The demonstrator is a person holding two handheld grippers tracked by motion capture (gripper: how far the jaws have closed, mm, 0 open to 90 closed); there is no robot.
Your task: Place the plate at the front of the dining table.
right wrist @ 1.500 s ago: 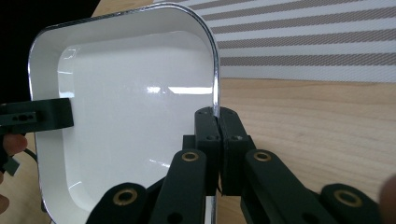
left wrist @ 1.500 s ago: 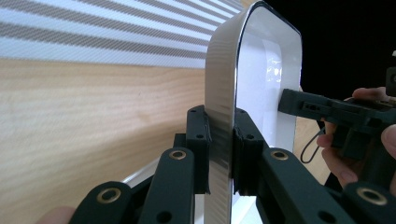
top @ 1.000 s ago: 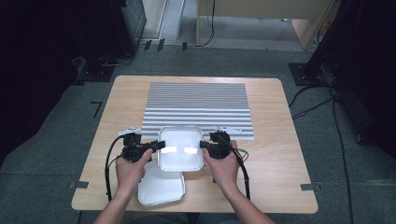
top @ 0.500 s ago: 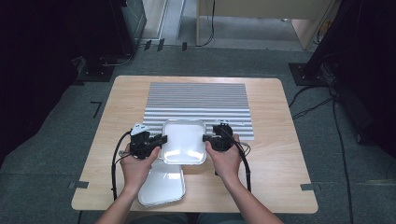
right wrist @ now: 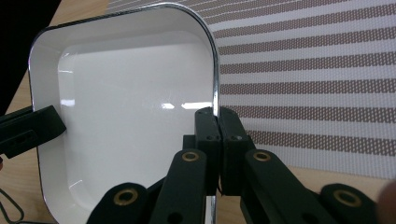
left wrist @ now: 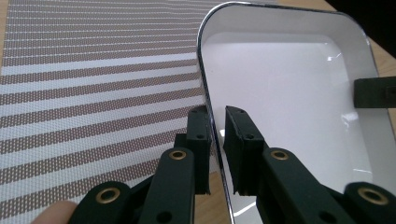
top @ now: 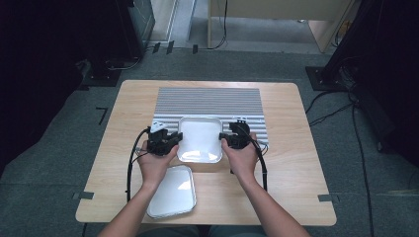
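Observation:
A white rectangular tray (top: pixel 200 138) with a thin dark rim is held level between my two grippers, over the front part of the striped mat (top: pixel 207 101). My left gripper (top: pixel 169 140) is shut on the tray's left rim; in the left gripper view its jaws (left wrist: pixel 217 135) pinch the rim of the tray (left wrist: pixel 289 93). My right gripper (top: pixel 226 139) is shut on the right rim, and its jaws (right wrist: pixel 217 121) clamp the edge of the tray (right wrist: pixel 130 116). Each gripper view shows the other gripper's jaw tip on the far rim.
A second white tray (top: pixel 173 191) lies on the wooden table (top: pixel 296 173) near its front edge, under my left forearm. The striped mat (left wrist: pixel 93 70) stretches away behind the held tray. Cables trail from both grippers. Dark floor surrounds the table.
Both grippers have carried the tray away from the person and slightly right, from the bare wood onto the mat's front part. The second tray has stayed put.

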